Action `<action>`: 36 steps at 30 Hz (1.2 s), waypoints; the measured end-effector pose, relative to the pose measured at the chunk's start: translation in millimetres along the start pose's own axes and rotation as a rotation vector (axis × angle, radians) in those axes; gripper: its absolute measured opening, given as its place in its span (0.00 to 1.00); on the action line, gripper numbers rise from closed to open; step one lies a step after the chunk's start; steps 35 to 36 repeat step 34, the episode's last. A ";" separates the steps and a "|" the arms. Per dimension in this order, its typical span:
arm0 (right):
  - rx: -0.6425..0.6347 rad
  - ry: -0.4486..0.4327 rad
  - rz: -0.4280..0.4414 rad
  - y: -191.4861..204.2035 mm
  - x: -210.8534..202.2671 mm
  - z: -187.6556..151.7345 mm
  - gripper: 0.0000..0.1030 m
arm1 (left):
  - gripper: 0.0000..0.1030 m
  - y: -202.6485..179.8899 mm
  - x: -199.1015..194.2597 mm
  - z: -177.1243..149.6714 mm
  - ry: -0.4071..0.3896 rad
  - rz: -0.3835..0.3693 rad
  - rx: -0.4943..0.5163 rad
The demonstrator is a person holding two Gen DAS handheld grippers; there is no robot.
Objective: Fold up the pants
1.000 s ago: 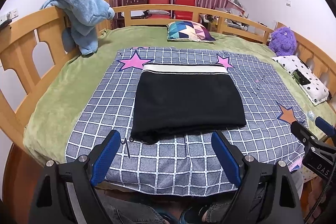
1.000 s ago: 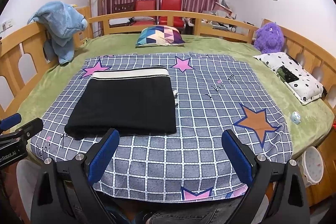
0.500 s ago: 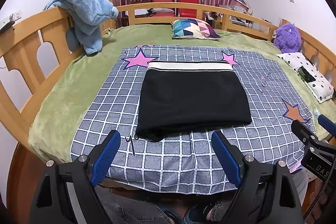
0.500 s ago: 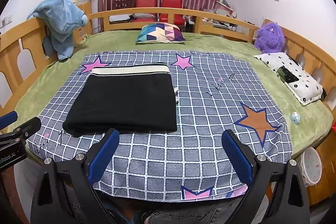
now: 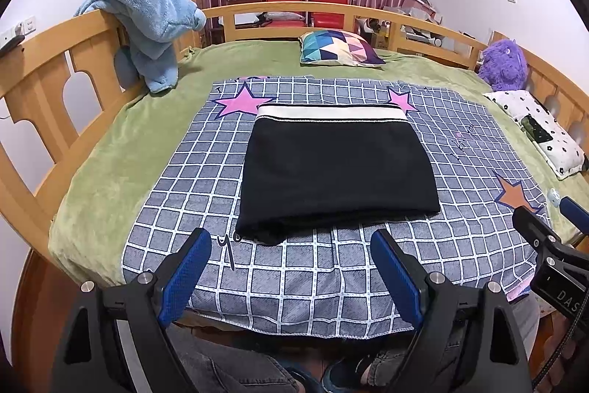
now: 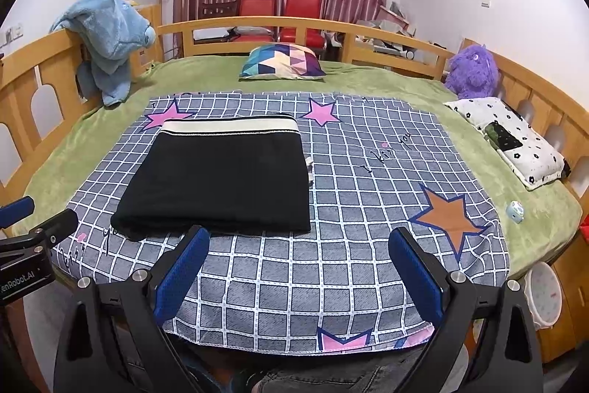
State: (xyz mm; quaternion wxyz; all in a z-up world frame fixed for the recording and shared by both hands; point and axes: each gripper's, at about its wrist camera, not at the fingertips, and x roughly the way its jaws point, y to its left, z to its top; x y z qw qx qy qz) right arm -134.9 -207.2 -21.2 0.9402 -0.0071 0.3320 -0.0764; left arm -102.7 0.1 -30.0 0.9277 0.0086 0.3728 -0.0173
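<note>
The black pants (image 5: 337, 172) lie folded into a flat rectangle on the checked blanket (image 5: 313, 264), white waistband at the far edge. They also show in the right wrist view (image 6: 221, 183), left of centre. My left gripper (image 5: 291, 267) is open and empty, held above the blanket's near edge, short of the pants' near fold. My right gripper (image 6: 300, 264) is open and empty, near the blanket's front edge, to the right of the pants.
A green bedspread (image 5: 121, 150) covers the bed inside a wooden rail (image 5: 48, 69). A blue plush towel (image 5: 147, 21) hangs on the left rail. A colourful pillow (image 5: 338, 48), a purple toy (image 6: 473, 72) and a spotted pillow (image 6: 511, 139) lie around the blanket.
Both grippers have drawn back and risen slightly from the bed; the pants look a little farther away. The pants have not moved. Both grippers stay open.
</note>
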 end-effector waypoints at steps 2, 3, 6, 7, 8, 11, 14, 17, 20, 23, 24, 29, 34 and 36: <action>0.003 0.001 0.003 -1.0 0.1 0.3 0.94 | 0.85 -0.5 -0.6 -0.4 0.000 0.001 0.000; 0.003 0.002 0.003 -1.1 0.1 0.3 0.94 | 0.85 -0.5 -0.5 -0.4 0.000 -0.001 -0.001; 0.004 0.001 0.002 -1.8 0.2 0.4 0.94 | 0.85 -1.0 -0.9 -1.1 -0.001 -0.003 -0.003; 0.004 0.001 0.002 -2.0 0.1 0.6 0.94 | 0.85 -1.1 -0.9 -1.4 0.000 -0.002 -0.004; 0.004 0.000 0.002 -2.2 0.1 0.7 0.94 | 0.85 -1.0 -0.9 -1.4 0.000 -0.003 -0.004; 0.004 -0.001 0.002 -2.0 0.0 0.7 0.94 | 0.85 -1.1 -1.0 -1.8 0.001 -0.001 -0.005; 0.004 -0.003 0.001 -1.6 -0.2 0.6 0.94 | 0.85 -1.1 -1.1 -1.9 0.001 -0.001 -0.006; 0.005 -0.002 0.001 -1.7 -0.4 0.5 0.94 | 0.85 -0.8 -0.9 -1.7 0.000 -0.001 -0.005; 0.007 -0.002 0.002 -2.3 -0.6 0.4 0.94 | 0.85 -0.5 -0.7 -1.8 0.000 -0.002 -0.005; 0.007 -0.005 0.000 -1.3 -1.5 0.7 0.94 | 0.85 -0.4 -0.6 -1.7 0.000 -0.003 -0.006; 0.007 -0.006 0.000 -1.1 -2.0 0.9 0.94 | 0.85 -0.8 -1.5 -1.9 -0.001 -0.003 -0.006; 0.008 -0.010 0.002 -0.1 -3.7 2.2 0.94 | 0.85 -1.2 -1.7 -1.5 -0.001 -0.001 -0.007; 0.008 -0.011 0.004 1.6 -4.7 2.7 0.94 | 0.85 -1.9 -0.2 -1.4 0.005 0.011 -0.007; 0.008 -0.011 0.004 1.6 -4.7 2.7 0.94 | 0.85 -1.9 -0.2 -1.4 0.005 0.011 -0.007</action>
